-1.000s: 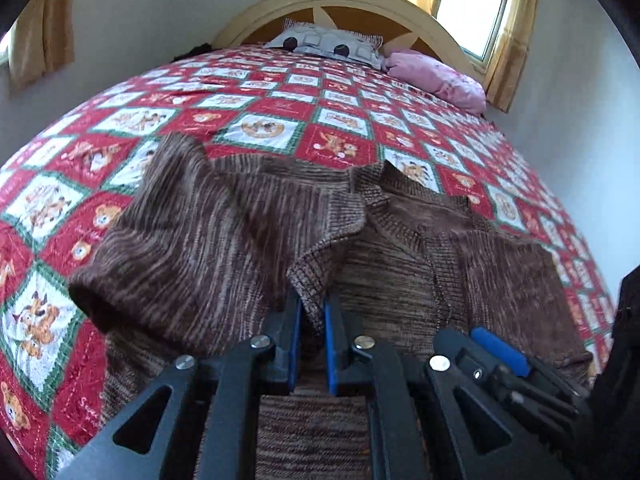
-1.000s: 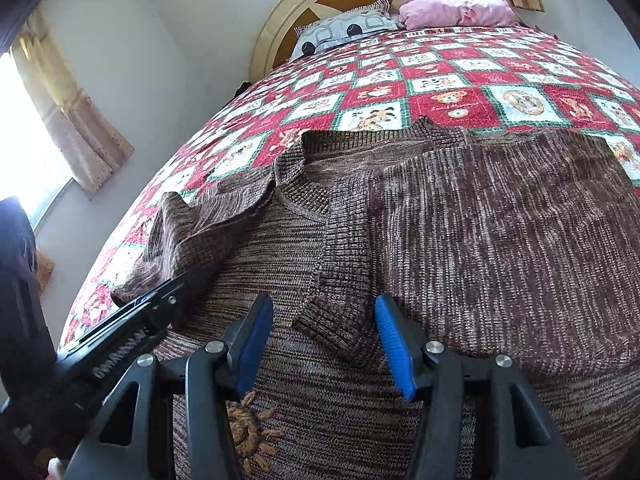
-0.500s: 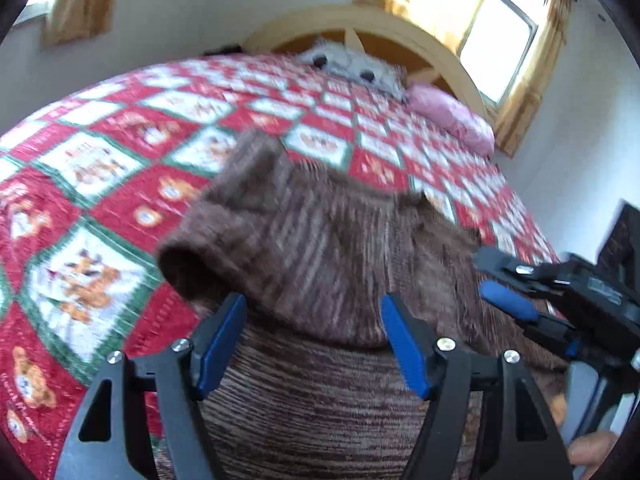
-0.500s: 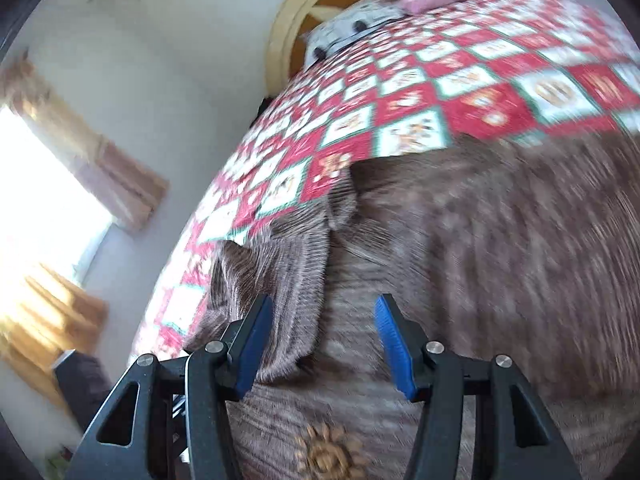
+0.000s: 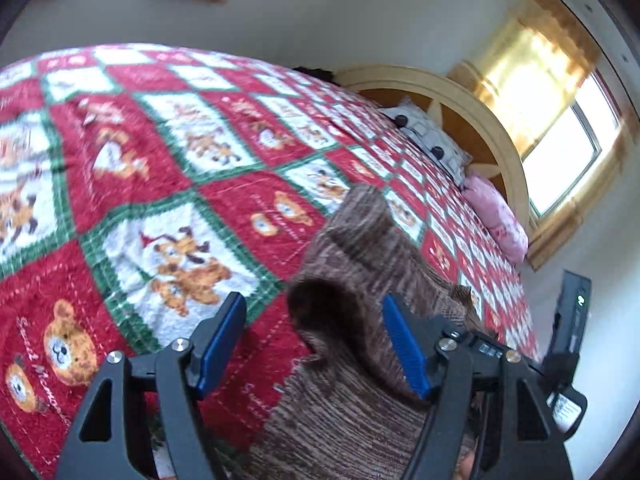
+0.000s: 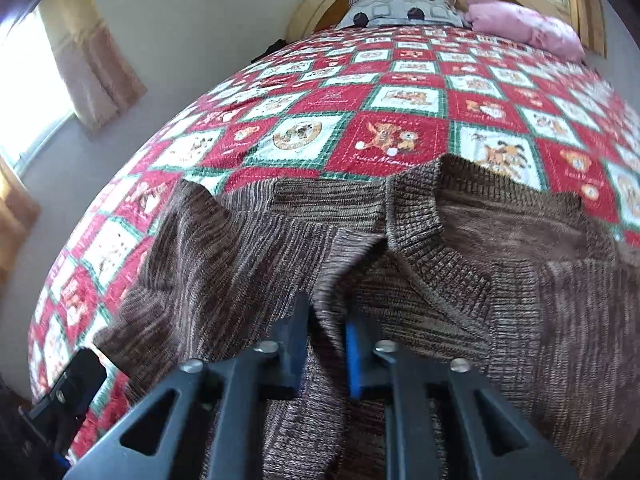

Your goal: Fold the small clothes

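Observation:
A brown knit sweater [image 6: 500, 300] lies flat on the bed, its ribbed collar [image 6: 420, 236] toward the pillows. My right gripper [image 6: 326, 344] is shut on a raised fold of the sweater just left of the collar. In the left wrist view my left gripper [image 5: 316, 340] stands open above the sweater's folded-over side [image 5: 352, 272], whose dark rounded edge sits between the jaws, nearer the right pad, with neither pad pressing on it. The left gripper's black body [image 6: 72, 392] also shows low in the right wrist view.
A red, white and green bear-pattern quilt [image 6: 400, 136] covers the bed. A grey dotted pillow [image 6: 400, 10] and a pink pillow [image 6: 524, 28] lie against the wooden headboard [image 5: 460, 92]. Curtained windows flank the bed. A black device [image 5: 572, 312] rises at the right.
My left gripper let go of the sleeve cuff, opened, and swung left to the sweater's side. My right gripper moved left and closed on a fold beside the collar.

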